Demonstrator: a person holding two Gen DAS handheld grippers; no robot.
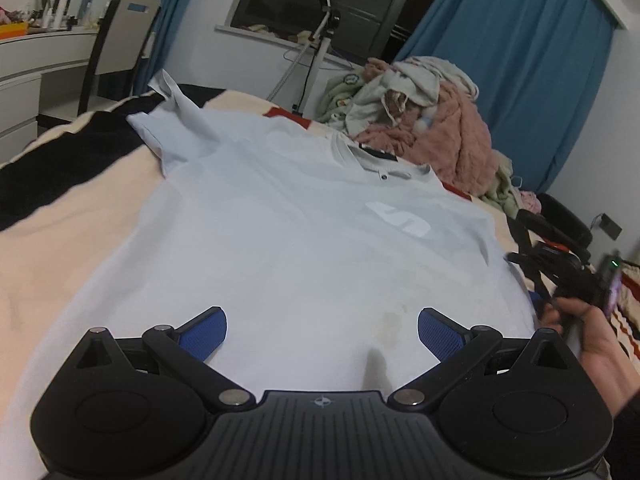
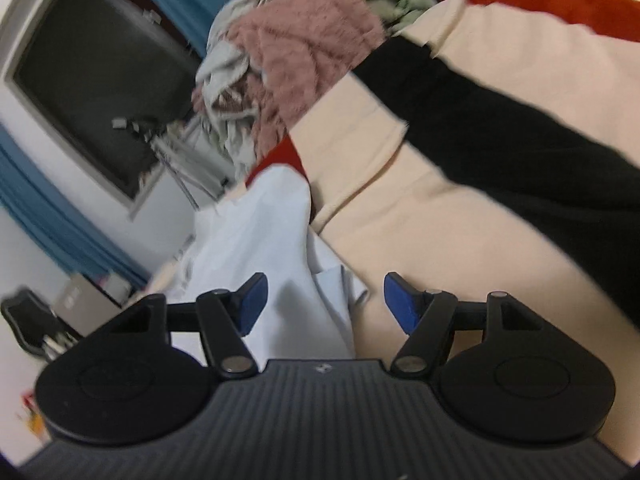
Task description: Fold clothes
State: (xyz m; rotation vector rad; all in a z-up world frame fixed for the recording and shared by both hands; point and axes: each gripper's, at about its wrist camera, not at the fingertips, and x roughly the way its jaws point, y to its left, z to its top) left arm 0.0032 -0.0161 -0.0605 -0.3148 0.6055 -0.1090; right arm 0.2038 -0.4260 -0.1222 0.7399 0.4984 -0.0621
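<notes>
A pale blue T-shirt (image 1: 280, 220) lies spread flat on the bed, collar at the far side, a white logo on its chest. My left gripper (image 1: 322, 334) is open and empty just above the shirt's near hem. In the right wrist view, my right gripper (image 2: 325, 304) is open and tilted, with the shirt's side edge (image 2: 272, 240) and a sleeve corner between its blue pads, not clamped. The right gripper also shows in the left wrist view (image 1: 560, 272), held by a hand at the shirt's right edge.
A heap of pink and pale green clothes (image 1: 420, 112) sits at the far right of the bed. The bedspread (image 2: 460, 208) is cream with black and red stripes. A tripod (image 1: 316, 60), a chair (image 1: 120, 40) and a desk stand beyond the bed.
</notes>
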